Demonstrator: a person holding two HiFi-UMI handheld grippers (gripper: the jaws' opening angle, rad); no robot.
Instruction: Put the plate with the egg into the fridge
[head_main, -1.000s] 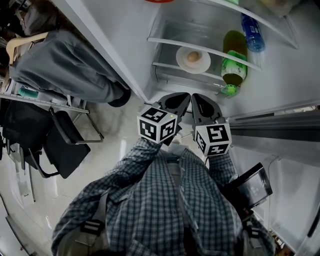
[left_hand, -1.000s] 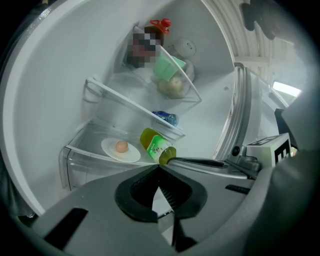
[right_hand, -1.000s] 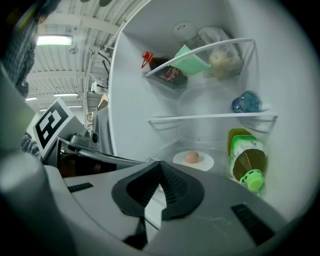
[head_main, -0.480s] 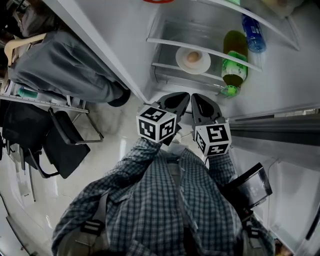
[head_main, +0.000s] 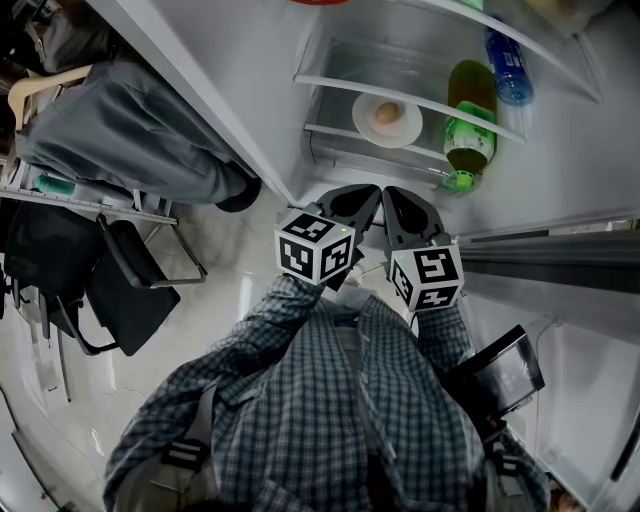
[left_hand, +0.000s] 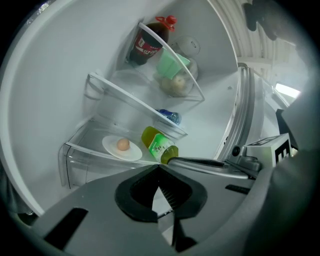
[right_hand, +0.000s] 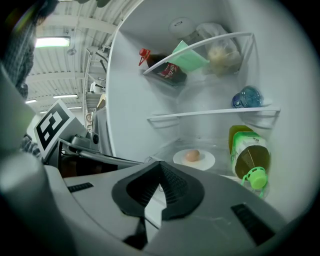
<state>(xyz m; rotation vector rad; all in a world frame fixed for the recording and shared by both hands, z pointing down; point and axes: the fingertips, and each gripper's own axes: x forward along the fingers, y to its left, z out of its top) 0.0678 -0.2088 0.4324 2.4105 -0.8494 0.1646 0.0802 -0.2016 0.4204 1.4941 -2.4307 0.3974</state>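
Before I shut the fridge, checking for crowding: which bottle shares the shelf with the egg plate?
The green-capped bottle, beside the plate; the blue bottle and the red-capped dark bottle sit on higher shelves.

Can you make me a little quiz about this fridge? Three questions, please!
1. True or false: the egg lies on the plate inside the fridge.
2. What lies beside the plate? A) a green bottle B) a banana C) a cup
3. Fill in: the left gripper and the right gripper are both ____ and hold nothing.

Key: 1 true; 2 A; 3 shut.
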